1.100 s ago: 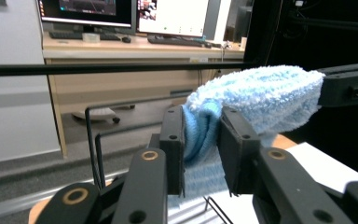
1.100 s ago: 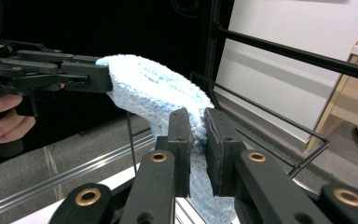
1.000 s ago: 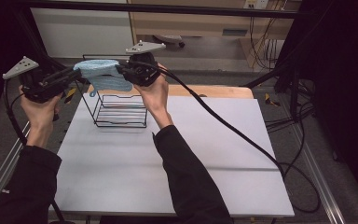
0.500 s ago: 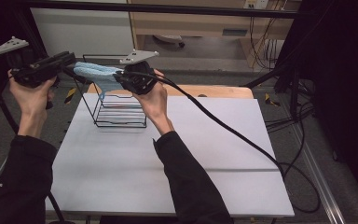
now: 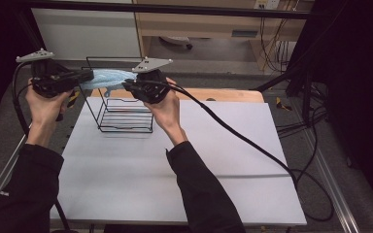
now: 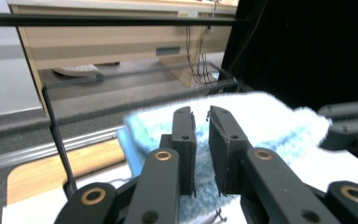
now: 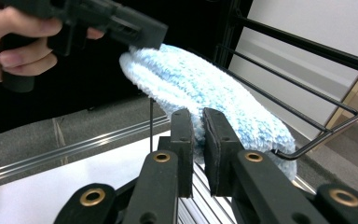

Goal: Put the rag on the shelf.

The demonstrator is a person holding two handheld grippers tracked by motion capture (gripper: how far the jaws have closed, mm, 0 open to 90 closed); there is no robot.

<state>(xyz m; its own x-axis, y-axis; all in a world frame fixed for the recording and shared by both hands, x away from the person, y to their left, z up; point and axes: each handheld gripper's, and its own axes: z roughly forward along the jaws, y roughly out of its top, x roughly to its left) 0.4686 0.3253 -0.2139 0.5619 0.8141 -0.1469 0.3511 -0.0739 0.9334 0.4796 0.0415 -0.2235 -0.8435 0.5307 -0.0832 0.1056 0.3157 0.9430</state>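
A fluffy light-blue and white cloth (image 5: 108, 76) hangs stretched above the black wire rack (image 5: 124, 112) at the far left of the white tabletop (image 5: 184, 165). The left hand-held gripper (image 5: 88, 76), whose jaws have just been closing, pinches its left end; the right hand-held gripper (image 5: 126, 85) is clamped on its right end.

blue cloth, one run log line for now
blue cloth | over wire rack | left hand-held gripper shut on it | right hand-held gripper shut on it
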